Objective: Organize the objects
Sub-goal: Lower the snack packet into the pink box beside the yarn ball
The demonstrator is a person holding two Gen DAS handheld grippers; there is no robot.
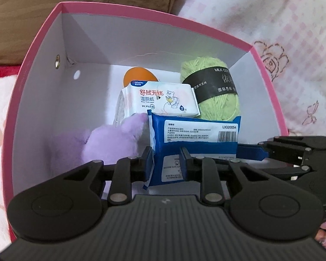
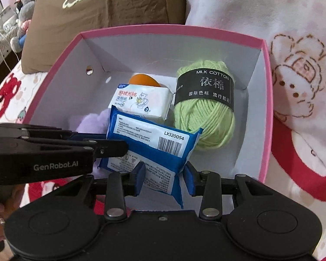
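Two grippers share one blue wipes pack, held above the near part of the pink box: the left gripper has its fingers clamped on one end, the right gripper has its fingers pinched on the other, and the pack hangs tilted between them, label up. Just beyond it, inside the box, lie a white tissue pack with an orange ball behind it, a green yarn skein to the right and a purple plush toy to the left. The box sits on a flowered pink blanket. To finish this placement well, I would lower both ends together so the pack lies flat in the free near space, keep it from pressing onto the plush or yarn, and release only once its underside rests on the box floor, opening both sets of fingers evenly so neither end flicks up.
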